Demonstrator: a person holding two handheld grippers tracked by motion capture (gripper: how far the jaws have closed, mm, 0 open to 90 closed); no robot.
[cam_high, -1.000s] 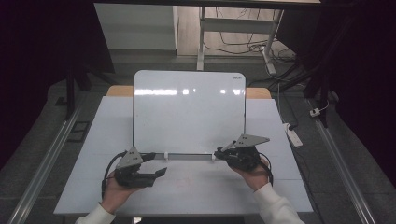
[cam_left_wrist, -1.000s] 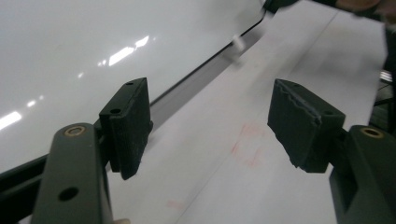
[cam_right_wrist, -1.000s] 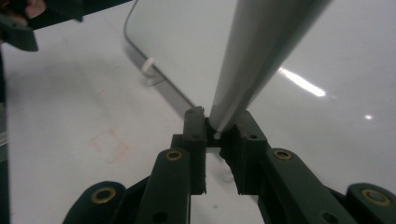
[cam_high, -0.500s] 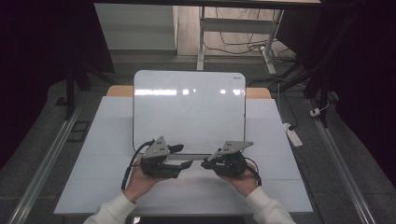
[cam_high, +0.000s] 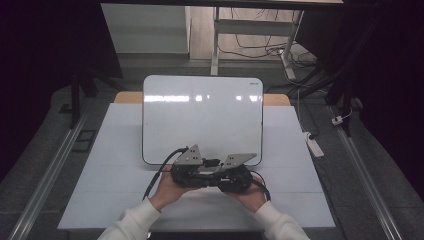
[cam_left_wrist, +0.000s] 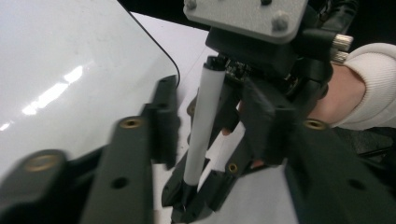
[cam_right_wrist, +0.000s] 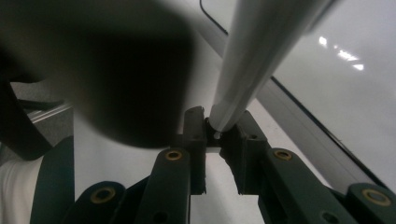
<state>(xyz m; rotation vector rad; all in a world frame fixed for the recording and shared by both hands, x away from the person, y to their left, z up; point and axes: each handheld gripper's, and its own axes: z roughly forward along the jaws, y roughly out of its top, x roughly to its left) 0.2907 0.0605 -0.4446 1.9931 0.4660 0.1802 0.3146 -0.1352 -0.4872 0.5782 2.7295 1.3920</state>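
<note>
right gripper view: right tool (cam_right_wrist: 214, 133) clamps white marker (cam_right_wrist: 254, 60) by whiteboard (cam_right_wrist: 355, 70).

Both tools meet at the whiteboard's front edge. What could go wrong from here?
1. The right tool grips the marker only at its very end, so it may pivot or slip.
2. The left tool, jaws open, straddles the marker; closing off-centre could knock it loose.

One whiteboard (cam_high: 202, 117) lies on one white table (cam_high: 100, 165). At the whiteboard's near edge are two grippers, left (cam_high: 200, 175) and right (cam_high: 212, 181), and one white marker (cam_left_wrist: 201, 126).
</note>
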